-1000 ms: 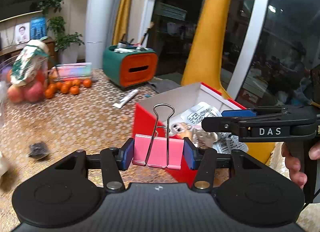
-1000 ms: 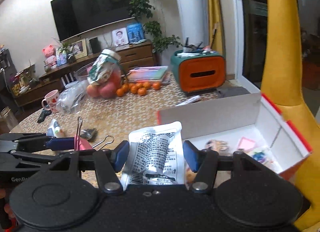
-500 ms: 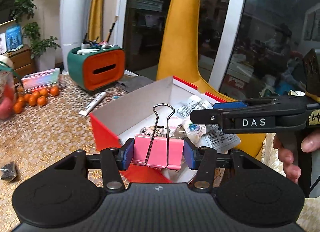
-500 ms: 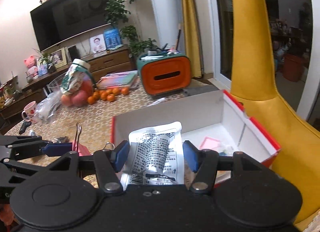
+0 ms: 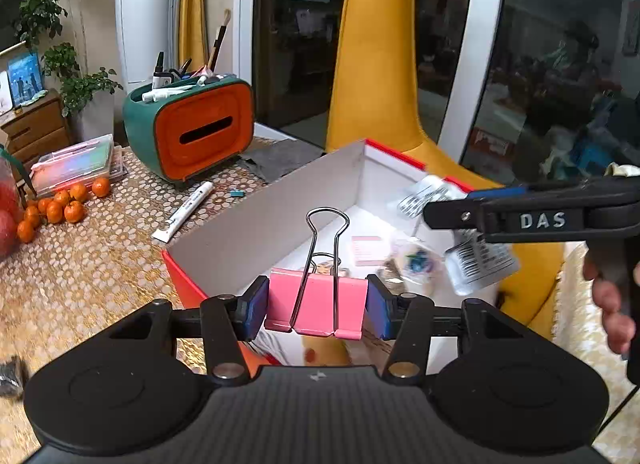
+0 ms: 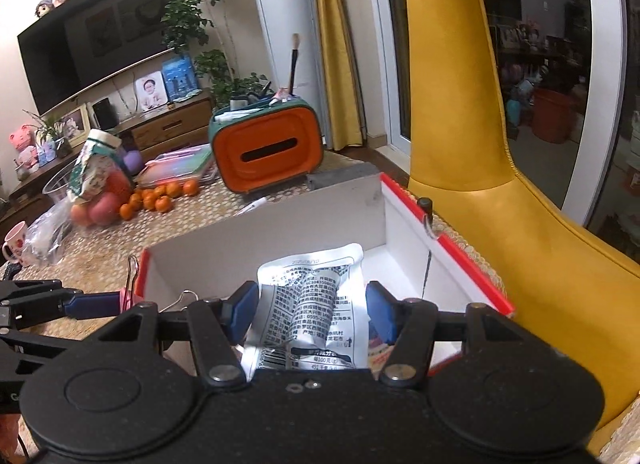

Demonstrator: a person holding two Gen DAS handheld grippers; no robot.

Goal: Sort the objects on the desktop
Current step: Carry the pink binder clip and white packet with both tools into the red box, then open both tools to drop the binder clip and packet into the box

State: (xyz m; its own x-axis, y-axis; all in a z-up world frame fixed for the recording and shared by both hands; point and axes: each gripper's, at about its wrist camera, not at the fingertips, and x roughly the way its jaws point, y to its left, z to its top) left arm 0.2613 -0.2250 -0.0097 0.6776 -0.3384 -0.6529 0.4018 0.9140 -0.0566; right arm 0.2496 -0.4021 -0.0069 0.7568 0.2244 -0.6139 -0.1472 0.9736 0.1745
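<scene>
My left gripper (image 5: 316, 302) is shut on a pink binder clip (image 5: 316, 300), held over the near edge of a red box with white inside (image 5: 280, 204). My right gripper (image 6: 310, 306) is shut on a white printed foil packet (image 6: 316, 296), held over the same box (image 6: 280, 224). In the left wrist view the right gripper (image 5: 460, 216) reaches in from the right with the packet (image 5: 480, 260) hanging over the box. In the right wrist view the left gripper (image 6: 96, 300) with the clip (image 6: 130, 284) is at the box's left corner. Small items lie in the box (image 5: 368, 250).
An orange and green pen holder (image 5: 192, 132) stands behind the box. A white tube (image 5: 186, 210), small oranges (image 5: 60, 204), a plastic case (image 5: 74, 162) and a bag of fruit (image 6: 98, 188) lie on the patterned tablecloth. A yellow chair (image 6: 480, 184) stands right of the box.
Both grippers have moved forward and right, over the box, still holding the clip and the packet. The box now fills more of both views.
</scene>
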